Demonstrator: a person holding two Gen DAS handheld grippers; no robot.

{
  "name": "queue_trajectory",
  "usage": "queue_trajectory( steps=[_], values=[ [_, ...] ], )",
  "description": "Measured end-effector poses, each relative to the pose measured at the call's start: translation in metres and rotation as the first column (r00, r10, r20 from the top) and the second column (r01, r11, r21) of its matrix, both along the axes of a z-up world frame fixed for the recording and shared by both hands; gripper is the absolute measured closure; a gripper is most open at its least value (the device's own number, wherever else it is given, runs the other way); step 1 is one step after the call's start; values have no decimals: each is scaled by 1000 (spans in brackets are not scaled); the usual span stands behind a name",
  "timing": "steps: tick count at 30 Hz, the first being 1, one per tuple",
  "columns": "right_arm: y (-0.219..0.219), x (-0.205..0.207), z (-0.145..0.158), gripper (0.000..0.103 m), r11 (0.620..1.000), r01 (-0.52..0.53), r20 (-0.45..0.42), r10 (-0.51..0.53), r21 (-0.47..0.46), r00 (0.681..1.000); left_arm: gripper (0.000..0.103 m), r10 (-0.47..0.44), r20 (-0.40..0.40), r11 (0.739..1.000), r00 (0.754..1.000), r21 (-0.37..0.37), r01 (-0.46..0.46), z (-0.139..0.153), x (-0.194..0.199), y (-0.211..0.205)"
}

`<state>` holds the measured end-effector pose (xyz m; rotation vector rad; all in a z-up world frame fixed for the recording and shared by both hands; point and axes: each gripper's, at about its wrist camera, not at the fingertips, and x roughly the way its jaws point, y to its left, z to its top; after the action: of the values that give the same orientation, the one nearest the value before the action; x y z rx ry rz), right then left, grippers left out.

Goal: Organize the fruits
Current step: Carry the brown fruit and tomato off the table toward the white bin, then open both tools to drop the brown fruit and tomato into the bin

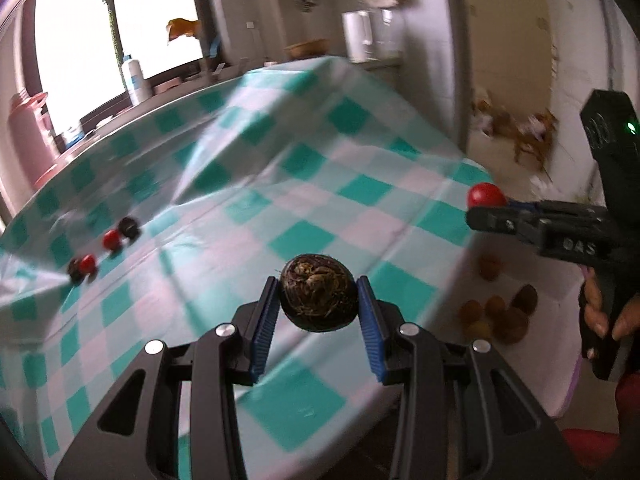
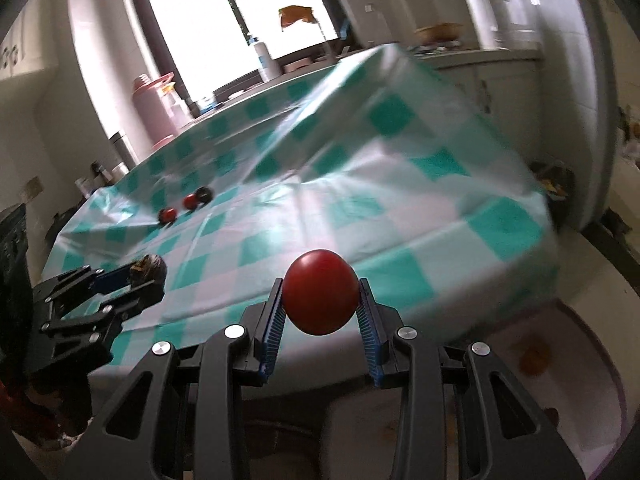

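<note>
Left gripper [image 1: 318,300], seen along its own fingers: the blue pads [image 1: 266,320] are clenched on a dark, rough, fibrous fruit [image 1: 318,294], which is carried in the air above the near part of the table; the same gripper appears at the left of the right wrist view [image 2: 148,276], side on, with the fruit at its tip.

Right gripper [image 2: 322,300]: pads pressed on both sides of a smooth red fruit [image 2: 322,298], held clear of the cloth just past the table's near edge; in the left wrist view it enters from the right [image 1: 486,210], with the red fruit [image 1: 486,195] at its tip, beyond the table's right edge; a hand [image 1: 600,308] grips its handle.

Table: covered by a teal-and-white checked cloth [image 1: 304,184], with raised folds toward the far side; its middle and near portions lie bare, giving open room between the two grippers.

Fruit on the cloth: a small group of red and dark pieces [image 1: 106,250] toward the far left, well apart from both grippers [image 2: 186,204].

Below the right edge of the table: a pale tub [image 1: 560,304] holding several brown fruits [image 1: 500,312]; the tub's rim [image 2: 600,344] shows at the lower right of the right wrist view.

Far edge: a window and a sill with a white bottle [image 1: 134,78] and a pink flask [image 1: 30,128]; the frames are motion-blurred.
</note>
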<state>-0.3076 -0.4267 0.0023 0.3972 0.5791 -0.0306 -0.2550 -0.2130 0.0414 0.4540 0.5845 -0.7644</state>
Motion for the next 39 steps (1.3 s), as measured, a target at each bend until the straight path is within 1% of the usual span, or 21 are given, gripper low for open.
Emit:
queue_trajectory(
  steps=[5,8,12,15,18,20,22,23,25,26,28,30,32,34,35,39],
  values=[
    [-28,-19,-14,68,996,85,-25,-85,-8,996,64,-92,13,994,996,55,91,-5,-22,-36],
    [-44,-29,-25,68,989,142,-50,-144,-31,988,64,-154,8,984,988,96,152,-12,-35,-56],
    [-68,-41,-41,68,973,220,-107,-227,-73,968,64,-242,-21,958,970,152,242,-26,-55,-84],
    [-87,-52,-57,68,960,273,-146,-280,-62,949,64,-295,-49,936,954,186,299,-39,-70,-104],
    [-100,-58,-73,68,951,305,-184,-308,-45,933,64,-333,-92,913,938,216,346,-55,-80,-121],
    [-108,-60,-88,68,945,326,-231,-326,-39,917,64,-358,-132,891,924,248,380,-72,-84,-135],
    [-113,-58,-105,68,939,342,-298,-339,-42,892,64,-368,-162,874,916,275,400,-87,-88,-146],
    [-115,-57,-116,68,937,346,-339,-339,-40,878,64,-375,-187,856,908,305,417,-101,-90,-154],
    [-116,-53,-132,68,940,338,-396,-326,-41,859,64,-379,-235,831,895,339,441,-124,-92,-163],
    [-115,-48,-140,68,945,320,-426,-316,-62,848,64,-379,-281,813,882,355,462,-140,-92,-169],
    [-113,-40,-147,68,949,298,-455,-310,-100,835,64,-385,-339,777,859,384,500,-167,-96,-177],
    [-113,-29,-154,68,954,276,-478,-298,-118,827,64,-396,-352,750,848,408,520,-185,-102,-180],
    [-112,-16,-161,68,957,258,-498,-288,-130,818,64,-397,-382,730,835,420,539,-200,-105,-183],
    [-111,-4,-169,68,961,241,-520,-278,-139,808,64,-394,-402,724,826,418,549,-208,-105,-184],
    [-110,3,-175,68,963,231,-535,-269,-138,801,64,-393,-409,725,823,412,551,-209,-104,-184],
    [-112,21,-192,68,966,225,-574,-259,-131,777,64,-381,-429,743,819,385,547,-213,-99,-185]
  ],
)
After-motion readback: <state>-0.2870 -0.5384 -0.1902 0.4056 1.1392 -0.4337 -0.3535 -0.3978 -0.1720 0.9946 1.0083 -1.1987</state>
